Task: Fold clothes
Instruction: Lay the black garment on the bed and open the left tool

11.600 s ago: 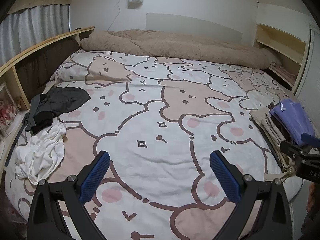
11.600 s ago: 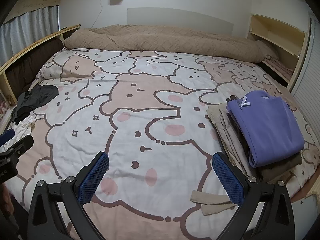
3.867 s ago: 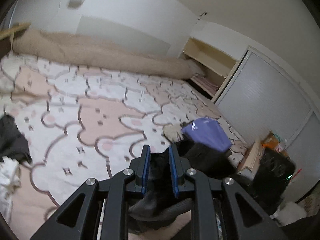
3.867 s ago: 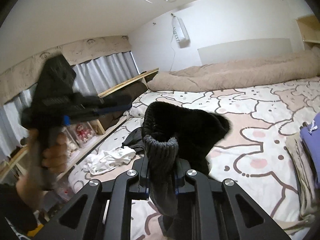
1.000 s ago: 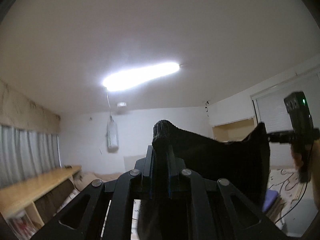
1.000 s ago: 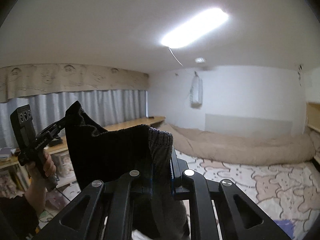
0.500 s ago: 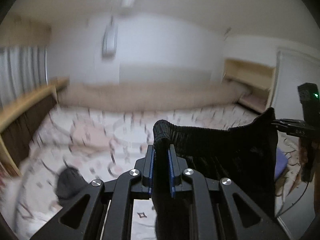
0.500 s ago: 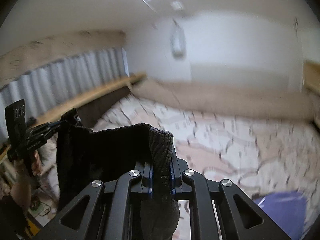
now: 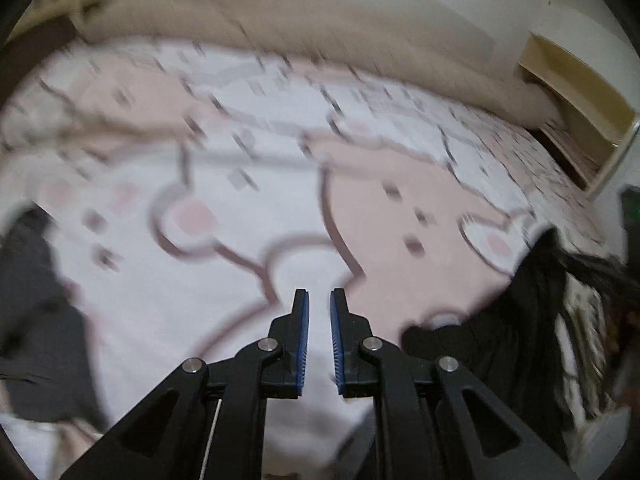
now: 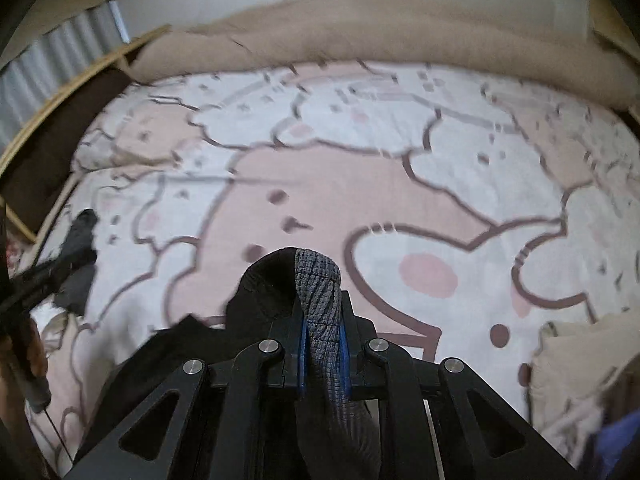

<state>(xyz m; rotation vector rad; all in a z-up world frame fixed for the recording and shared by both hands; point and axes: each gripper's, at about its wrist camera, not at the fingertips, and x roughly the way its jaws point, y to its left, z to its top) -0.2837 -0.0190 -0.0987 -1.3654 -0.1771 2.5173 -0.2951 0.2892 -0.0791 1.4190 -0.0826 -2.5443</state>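
Observation:
A black knit garment with a ribbed hem is pinched between the blue pads of my right gripper, and its body hangs down to the left, low over the bear-print bed sheet. In the left wrist view the same garment trails at the lower right, beside my left gripper. The left jaws stand a narrow gap apart and are closing. Only the sheet shows between them. At the left edge of the right wrist view a hand holds the left gripper.
A dark grey garment lies crumpled on the bed's left side. A rolled beige duvet runs along the head of the bed. Folded beige and purple clothes are stacked at the right. A wooden shelf stands far right.
Both grippers swung from pointing up at the ceiling down toward the bed. The black garment has left the left jaws; the right jaws still hold its hem.

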